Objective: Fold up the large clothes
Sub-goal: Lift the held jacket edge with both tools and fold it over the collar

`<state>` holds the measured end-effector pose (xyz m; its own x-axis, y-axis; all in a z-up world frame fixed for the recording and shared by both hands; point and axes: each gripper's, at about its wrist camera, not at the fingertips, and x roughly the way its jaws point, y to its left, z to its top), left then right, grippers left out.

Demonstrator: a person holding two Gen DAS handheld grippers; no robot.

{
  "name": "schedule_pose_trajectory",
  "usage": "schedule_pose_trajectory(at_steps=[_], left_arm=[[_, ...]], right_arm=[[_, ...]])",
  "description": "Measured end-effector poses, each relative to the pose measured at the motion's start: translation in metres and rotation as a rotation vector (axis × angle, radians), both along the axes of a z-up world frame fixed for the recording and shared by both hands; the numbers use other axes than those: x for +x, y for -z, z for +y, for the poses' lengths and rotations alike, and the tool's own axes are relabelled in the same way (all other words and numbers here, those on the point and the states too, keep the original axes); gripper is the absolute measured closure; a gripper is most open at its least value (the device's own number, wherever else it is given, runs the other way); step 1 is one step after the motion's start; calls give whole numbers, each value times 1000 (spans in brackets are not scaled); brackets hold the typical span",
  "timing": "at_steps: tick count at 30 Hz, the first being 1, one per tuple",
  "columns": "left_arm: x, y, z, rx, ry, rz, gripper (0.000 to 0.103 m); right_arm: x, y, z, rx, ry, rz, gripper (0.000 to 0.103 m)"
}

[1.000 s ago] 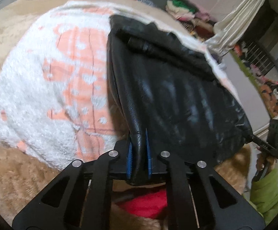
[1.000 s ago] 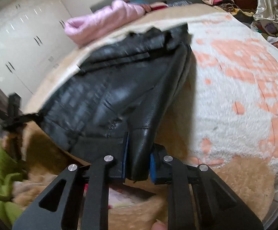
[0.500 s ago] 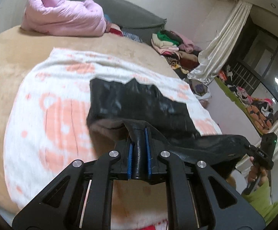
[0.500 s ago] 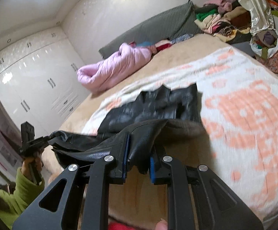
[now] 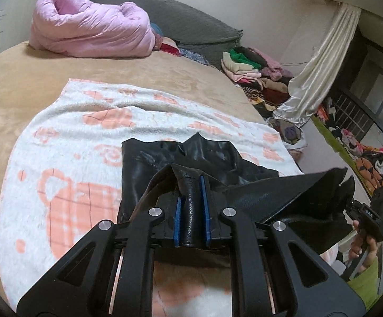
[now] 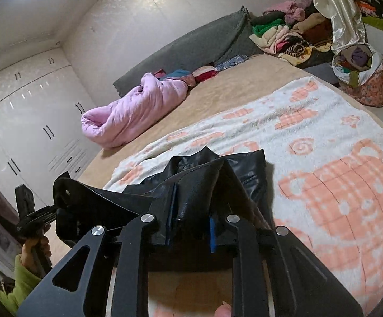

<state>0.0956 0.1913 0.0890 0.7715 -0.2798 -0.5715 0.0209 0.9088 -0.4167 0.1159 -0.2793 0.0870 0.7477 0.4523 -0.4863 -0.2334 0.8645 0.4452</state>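
The black leather garment [image 5: 191, 158] is half lifted: its far part lies on the white-and-peach blanket [image 5: 67, 137] on the bed, ahead of both tongs. The left tongs [image 5: 191, 208] and right tongs [image 6: 188, 211] each pinch a near corner, so the held edge runs sideways between them. It is probably a jacket.

Black leather garment [image 5: 165, 158], white-and-peach patterned blanket [image 5: 72, 132], pink quilt [image 5: 91, 26]
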Motion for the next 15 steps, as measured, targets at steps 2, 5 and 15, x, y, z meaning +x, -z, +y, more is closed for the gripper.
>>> schedule_pose_trajectory(at_steps=[2,5,15], left_arm=[[12,3,0,3,-5,12,97],[32,10,1,10,-10,39,96],[77,40,11,13,-35,114,93]], right_arm=[[14,4,0,3,8,18,83],[33,9,2,-3,20,42,80],[96,38,-2,-9,93,152,79]])
